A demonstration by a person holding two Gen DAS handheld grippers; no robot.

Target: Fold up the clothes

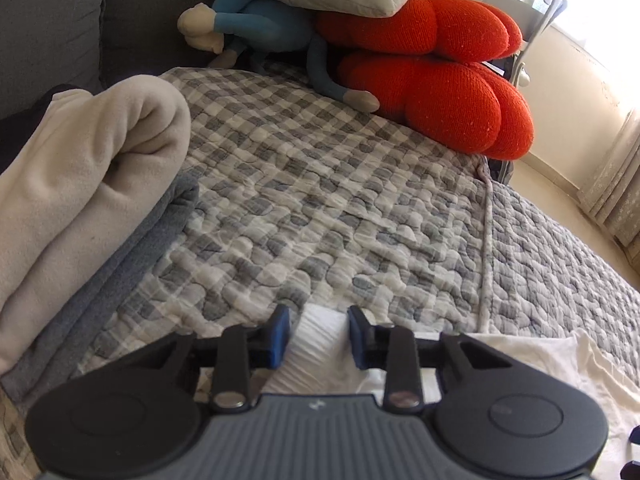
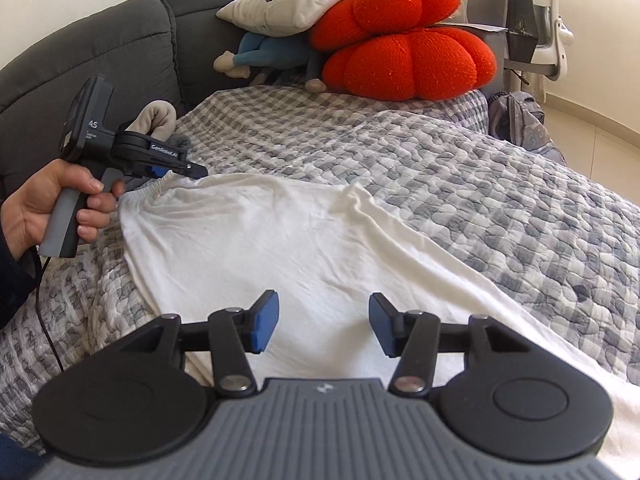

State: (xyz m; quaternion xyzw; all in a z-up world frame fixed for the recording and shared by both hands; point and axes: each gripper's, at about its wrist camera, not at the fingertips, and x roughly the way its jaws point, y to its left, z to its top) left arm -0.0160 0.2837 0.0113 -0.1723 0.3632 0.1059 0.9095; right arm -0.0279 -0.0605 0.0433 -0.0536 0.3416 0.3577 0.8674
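- The bed point(image 2: 460, 168) has a grey checked quilt, with red cushions point(image 2: 404, 64) at its head.
- A white garment point(image 2: 280, 240) lies spread on the quilt.
- The left tool point(image 2: 182, 168) seems clamped on the garment's elastic edge.
- The right tool point(image 2: 324, 322) hangs over the cloth, pads apart, gripping nothing.

Blue plush toy point(image 2: 272, 56) half hidden (head included) under grey pillow point(image 2: 304, 0).
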